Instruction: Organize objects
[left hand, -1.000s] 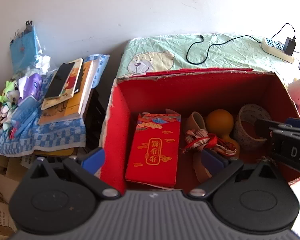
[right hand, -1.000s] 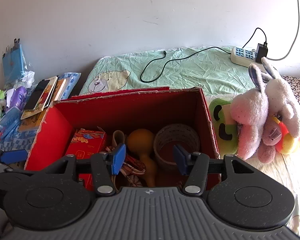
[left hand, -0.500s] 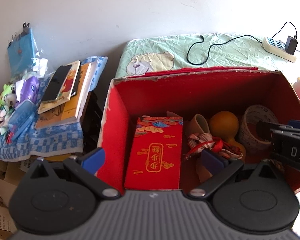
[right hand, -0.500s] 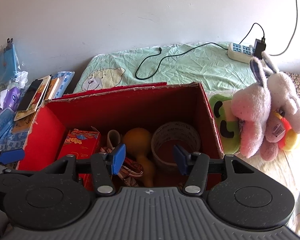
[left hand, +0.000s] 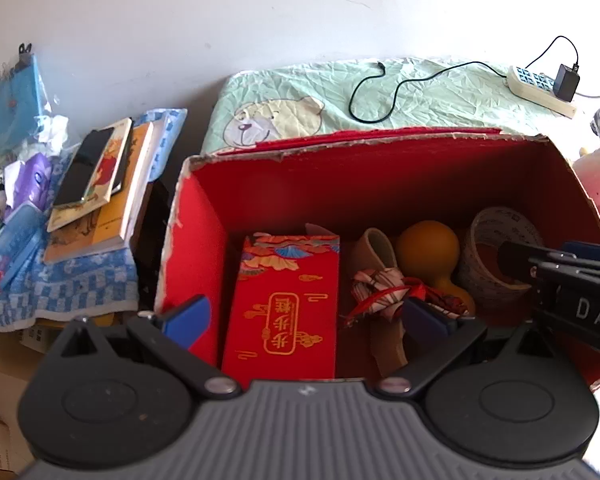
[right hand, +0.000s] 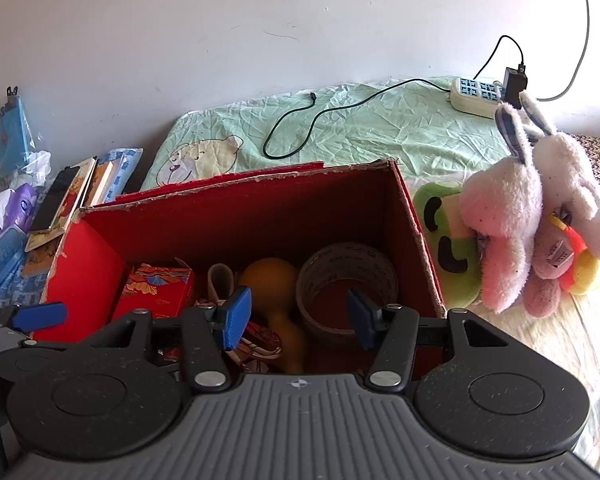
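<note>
An open red cardboard box (left hand: 196,240) (right hand: 260,216) stands on the bed. Inside lie a red gift packet (left hand: 288,300) (right hand: 156,292), a brown gourd (left hand: 428,244) (right hand: 272,280), a roll of clear tape (left hand: 496,248) (right hand: 344,280), a tan curved piece (left hand: 374,244) and a knot of red patterned ribbon (left hand: 384,288). My left gripper (left hand: 306,318) is open, its fingers straddling the box's left wall above the packet. My right gripper (right hand: 298,316) is open and empty, hovering over the gourd and tape.
Plush toys, pink-white rabbits (right hand: 532,200) and a green one (right hand: 444,240), lie right of the box. A power strip (right hand: 476,96) and black cable (right hand: 320,120) rest on the green sheet. Left of the bed, books with a phone (left hand: 88,168) sit on a blue checked cloth (left hand: 68,284).
Both views have shifted a little, so the box sits slightly lower and further left in them. Both grippers stay open; nothing in the box has moved.
</note>
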`<state>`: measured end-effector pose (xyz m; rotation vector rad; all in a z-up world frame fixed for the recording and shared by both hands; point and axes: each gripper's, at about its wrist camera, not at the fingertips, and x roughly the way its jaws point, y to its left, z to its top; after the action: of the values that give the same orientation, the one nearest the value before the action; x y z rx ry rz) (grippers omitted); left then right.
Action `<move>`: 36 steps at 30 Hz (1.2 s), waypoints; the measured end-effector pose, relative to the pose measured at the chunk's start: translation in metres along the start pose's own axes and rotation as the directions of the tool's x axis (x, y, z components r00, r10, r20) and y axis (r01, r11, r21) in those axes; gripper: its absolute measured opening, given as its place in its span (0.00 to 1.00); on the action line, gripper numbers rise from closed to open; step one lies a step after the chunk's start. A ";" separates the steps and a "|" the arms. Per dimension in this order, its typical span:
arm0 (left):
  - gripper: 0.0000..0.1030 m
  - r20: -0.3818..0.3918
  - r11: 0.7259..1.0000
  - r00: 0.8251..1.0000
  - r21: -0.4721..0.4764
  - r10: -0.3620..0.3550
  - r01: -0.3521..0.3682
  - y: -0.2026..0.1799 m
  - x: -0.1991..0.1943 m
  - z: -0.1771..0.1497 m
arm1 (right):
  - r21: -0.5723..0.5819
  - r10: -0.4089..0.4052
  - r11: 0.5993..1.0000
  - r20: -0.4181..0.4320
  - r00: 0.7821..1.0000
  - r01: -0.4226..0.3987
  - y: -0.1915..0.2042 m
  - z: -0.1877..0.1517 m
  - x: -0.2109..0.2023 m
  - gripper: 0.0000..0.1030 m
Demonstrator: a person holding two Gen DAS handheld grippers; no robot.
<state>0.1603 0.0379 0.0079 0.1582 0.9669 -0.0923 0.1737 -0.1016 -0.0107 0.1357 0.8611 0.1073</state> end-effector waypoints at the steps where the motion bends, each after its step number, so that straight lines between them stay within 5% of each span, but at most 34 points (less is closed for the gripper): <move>1: 0.98 -0.003 1.000 1.000 -0.002 -0.004 0.004 0.000 0.000 0.000 | -0.001 0.002 1.000 0.000 1.000 -0.002 0.000 0.000 0.000 0.54; 36: 0.98 0.004 0.999 1.000 -0.013 -0.029 0.029 -0.003 -0.016 -0.011 | -0.045 -0.004 0.999 -0.015 1.000 0.004 0.003 -0.007 -0.009 0.54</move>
<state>0.1423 0.0367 0.0146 0.1317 0.9661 -0.1128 0.1624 -0.0993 -0.0079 0.0917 0.8730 0.1239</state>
